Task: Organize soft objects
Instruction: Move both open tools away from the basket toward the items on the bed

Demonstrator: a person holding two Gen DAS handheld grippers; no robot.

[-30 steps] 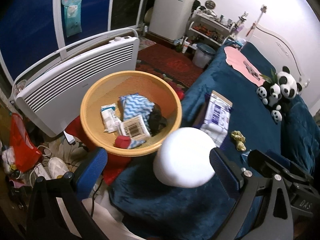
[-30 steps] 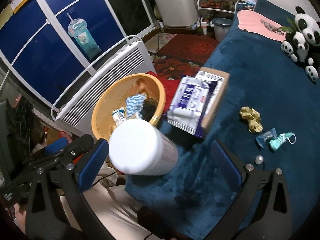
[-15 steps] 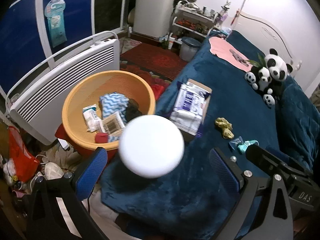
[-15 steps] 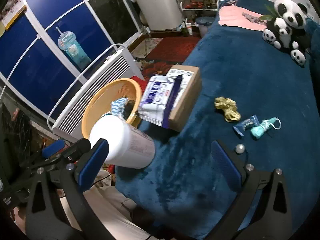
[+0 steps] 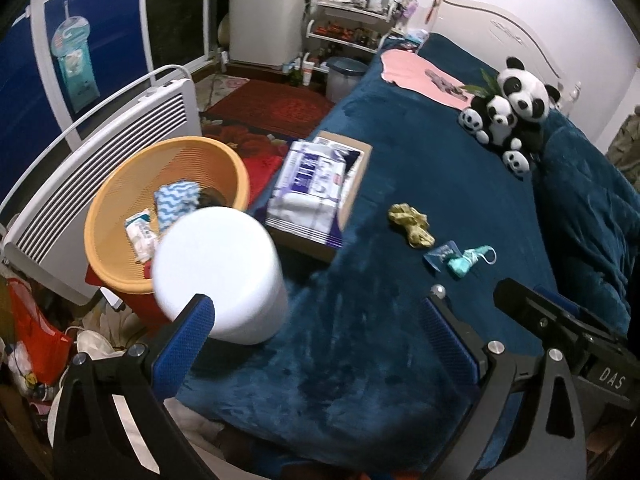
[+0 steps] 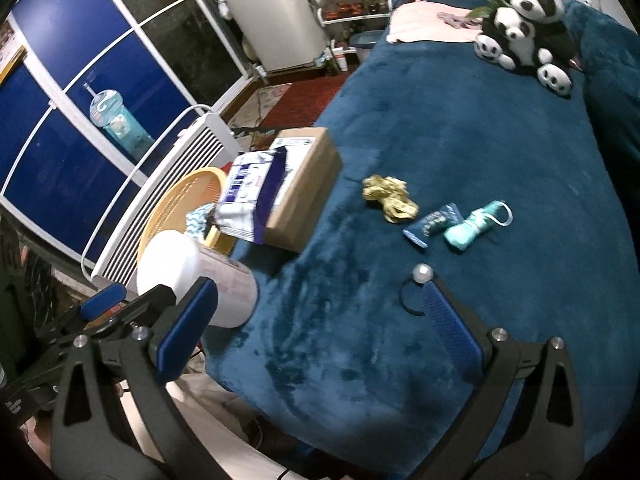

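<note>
Three small soft things lay in a row at mid-right of the right wrist view: yellow scrunchie (image 6: 390, 198), blue pouch (image 6: 432, 224) and teal mask (image 6: 474, 226), long axes slanting toward the upper right. Right gripper (image 6: 320, 320), spread and empty, sat nearer below them; left gripper (image 5: 316, 328) was also spread.

The white canister (image 5: 218, 276) is blurring and hiding part of the orange basket (image 5: 120, 184) and its contents. The cardboard box (image 6: 304, 188) is covering the basket's far side in the right wrist view; shelf items are too small to identify.
</note>
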